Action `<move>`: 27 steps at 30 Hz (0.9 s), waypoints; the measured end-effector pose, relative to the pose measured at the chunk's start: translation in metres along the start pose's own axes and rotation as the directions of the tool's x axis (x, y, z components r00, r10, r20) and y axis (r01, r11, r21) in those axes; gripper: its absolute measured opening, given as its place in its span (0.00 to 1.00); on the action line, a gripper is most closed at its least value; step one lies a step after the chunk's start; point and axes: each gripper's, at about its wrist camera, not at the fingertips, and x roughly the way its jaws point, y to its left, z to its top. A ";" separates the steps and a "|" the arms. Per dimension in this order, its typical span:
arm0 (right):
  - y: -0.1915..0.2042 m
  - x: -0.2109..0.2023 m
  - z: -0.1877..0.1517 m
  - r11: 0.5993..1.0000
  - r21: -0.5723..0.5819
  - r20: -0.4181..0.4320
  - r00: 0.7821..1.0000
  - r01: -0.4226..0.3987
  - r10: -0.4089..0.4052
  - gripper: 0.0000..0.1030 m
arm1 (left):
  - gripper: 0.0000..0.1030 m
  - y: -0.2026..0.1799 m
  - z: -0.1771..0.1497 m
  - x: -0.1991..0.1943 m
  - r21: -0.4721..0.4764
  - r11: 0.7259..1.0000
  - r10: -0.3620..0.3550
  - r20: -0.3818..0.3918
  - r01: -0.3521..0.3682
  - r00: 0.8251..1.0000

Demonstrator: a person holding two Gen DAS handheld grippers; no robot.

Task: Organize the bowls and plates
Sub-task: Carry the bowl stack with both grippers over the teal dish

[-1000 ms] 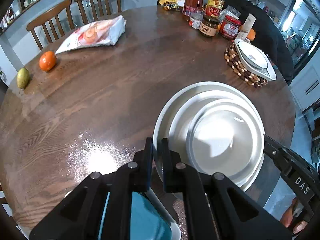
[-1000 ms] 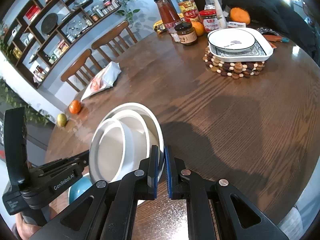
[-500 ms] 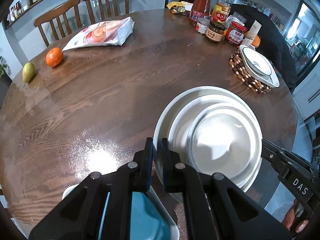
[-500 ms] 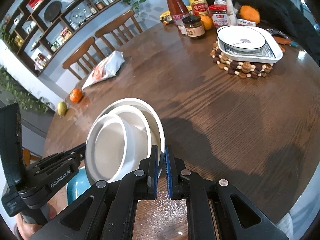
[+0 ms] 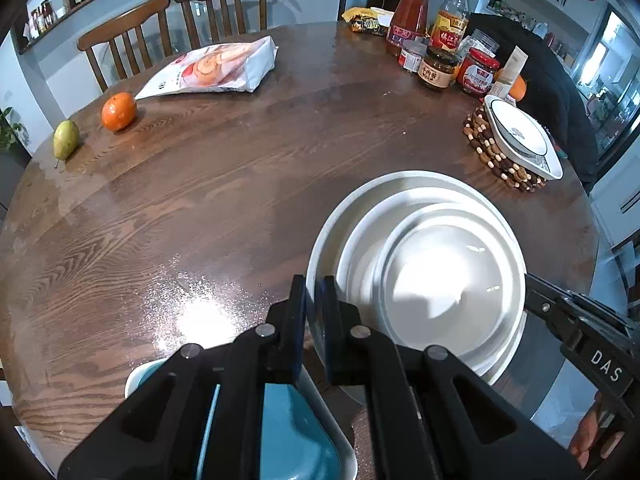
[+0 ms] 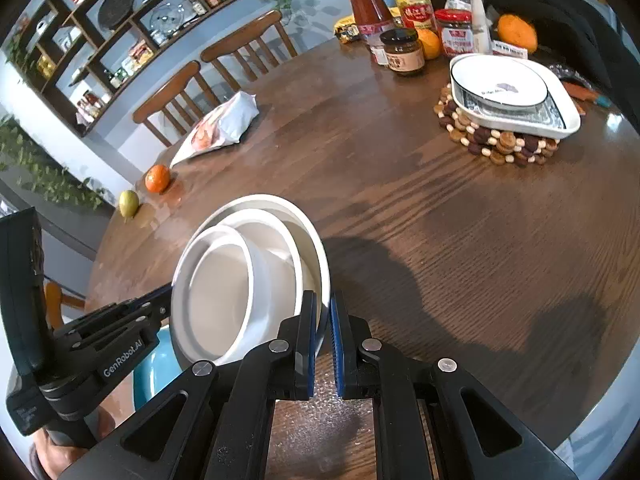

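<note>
A stack of white dishes [image 5: 432, 276], a wide plate with two nested bowls, is held above the round wooden table [image 5: 224, 184]. My left gripper [image 5: 314, 300] is shut on the plate's left rim. My right gripper [image 6: 325, 320] is shut on the plate's opposite rim, and the stack shows tilted in the right wrist view [image 6: 248, 276]. A teal bowl on a white plate [image 5: 288, 432] sits under my left gripper. A black-rimmed white bowl in a square dish [image 6: 516, 96] rests on a beaded trivet [image 6: 492, 144] at the far right.
Sauce bottles and jars [image 5: 436, 52] stand at the table's far edge. A snack bag [image 5: 216, 66], an orange [image 5: 118, 111] and a pear [image 5: 66, 139] lie at the far left. Two wooden chairs [image 5: 176, 28] stand behind the table.
Both grippers have lifted the dish stack a little higher above the table and the stack tilts more. Both stay shut on the plate's rim.
</note>
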 end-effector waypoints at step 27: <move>0.031 -0.023 0.011 0.992 -0.111 0.017 0.998 -0.057 0.060 0.11 | 0.02 0.015 -0.003 -0.042 -0.081 0.995 0.060 0.097 -0.052 0.993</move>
